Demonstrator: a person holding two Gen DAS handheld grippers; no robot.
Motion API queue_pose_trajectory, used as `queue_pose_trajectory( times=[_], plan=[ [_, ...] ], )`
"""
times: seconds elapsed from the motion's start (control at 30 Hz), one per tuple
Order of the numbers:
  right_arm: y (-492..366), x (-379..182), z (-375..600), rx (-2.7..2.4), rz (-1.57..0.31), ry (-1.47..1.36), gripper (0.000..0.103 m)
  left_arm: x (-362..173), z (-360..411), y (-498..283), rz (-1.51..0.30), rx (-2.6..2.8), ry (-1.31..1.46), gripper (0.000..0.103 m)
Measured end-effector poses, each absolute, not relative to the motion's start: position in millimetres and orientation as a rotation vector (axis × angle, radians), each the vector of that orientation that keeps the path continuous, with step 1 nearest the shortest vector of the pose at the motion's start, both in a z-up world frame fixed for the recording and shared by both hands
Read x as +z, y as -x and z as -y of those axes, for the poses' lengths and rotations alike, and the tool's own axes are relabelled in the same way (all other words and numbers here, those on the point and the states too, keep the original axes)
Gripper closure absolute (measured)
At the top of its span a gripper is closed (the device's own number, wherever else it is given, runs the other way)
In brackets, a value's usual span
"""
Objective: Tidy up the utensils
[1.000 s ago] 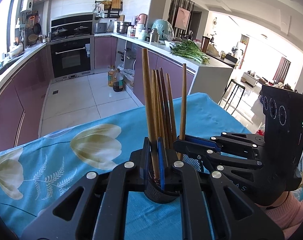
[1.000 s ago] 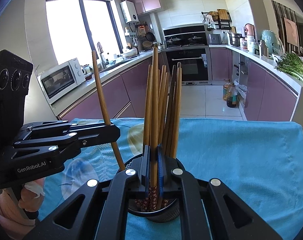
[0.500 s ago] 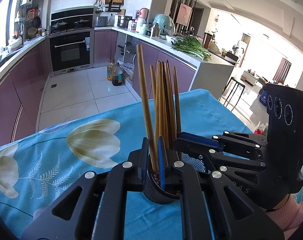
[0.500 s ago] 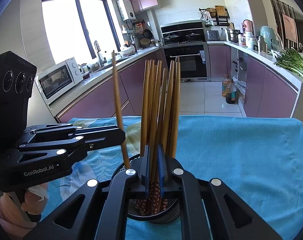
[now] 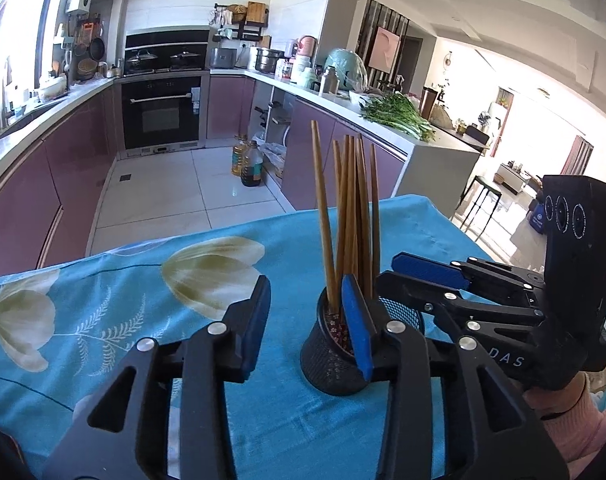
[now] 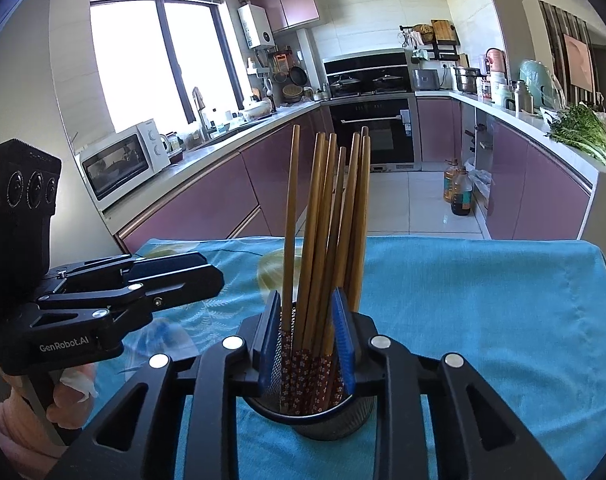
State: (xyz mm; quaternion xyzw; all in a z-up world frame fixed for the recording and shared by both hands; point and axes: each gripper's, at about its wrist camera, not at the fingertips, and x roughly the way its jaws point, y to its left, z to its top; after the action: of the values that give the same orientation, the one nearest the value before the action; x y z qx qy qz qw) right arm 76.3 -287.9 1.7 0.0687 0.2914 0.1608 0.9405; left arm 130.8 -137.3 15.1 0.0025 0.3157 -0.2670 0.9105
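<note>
A black mesh holder (image 5: 335,360) stands on the blue flowered tablecloth (image 5: 123,312) with several wooden chopsticks (image 5: 351,216) upright in it. My left gripper (image 5: 307,320) is open and empty, low in front of the holder, with its right finger beside the rim. In the right wrist view the same holder (image 6: 315,416) and chopsticks (image 6: 327,224) sit just ahead. My right gripper (image 6: 305,340) is open, its blue pads on either side of the chopstick bundle above the rim, holding nothing. The left gripper (image 6: 183,276) shows at the left there.
The table edge drops to the white tile floor (image 5: 171,200). Purple cabinets (image 6: 207,208), an oven (image 5: 163,116) and counters ring the room. Oil bottles (image 5: 249,164) stand on the floor. Greens (image 5: 395,116) lie on the right counter.
Both grippers opened and let go of their chopsticks, which now stand in the holder. My left gripper drew back and left from the holder.
</note>
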Motion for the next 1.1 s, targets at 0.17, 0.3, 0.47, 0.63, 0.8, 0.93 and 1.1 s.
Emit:
queue_pose_trajectory(
  times=[0.17,0.3,0.47,0.63,0.8,0.93,1.1],
  plan=[
    [-60.7,2.9,285.5,0.302,-0.542,-0.115,0.04,19.0,117.8,-110.3,-0.56,-0.447,-0.016,0.021],
    [-52.8,4.9,282.6,0.279,-0.506,-0.096,0.026,20.4,97.8,-96.4,-0.5,-0.386,0.002,0.006],
    [-37.9,12.2,281.1,0.247,-0.425,-0.069,0.008,22.6,80.6,-78.3,-0.431,-0.322,0.005,0.006],
    [-26.4,19.3,275.3,0.222,-0.36,-0.037,0.007,24.0,66.7,-62.1,-0.393,-0.264,0.023,0.006],
    [-14.0,20.6,270.5,0.204,-0.313,-0.038,0.007,28.9,54.6,-46.1,-0.339,-0.218,0.023,0.006],
    [-7.4,22.2,269.8,0.191,-0.288,-0.033,0.007,34.2,54.3,-37.2,-0.301,-0.196,0.02,0.006],
    [-2.2,23.0,270.1,0.184,-0.27,-0.036,0.007,39.1,50.1,-29.9,-0.268,-0.171,0.038,0.006]
  ],
)
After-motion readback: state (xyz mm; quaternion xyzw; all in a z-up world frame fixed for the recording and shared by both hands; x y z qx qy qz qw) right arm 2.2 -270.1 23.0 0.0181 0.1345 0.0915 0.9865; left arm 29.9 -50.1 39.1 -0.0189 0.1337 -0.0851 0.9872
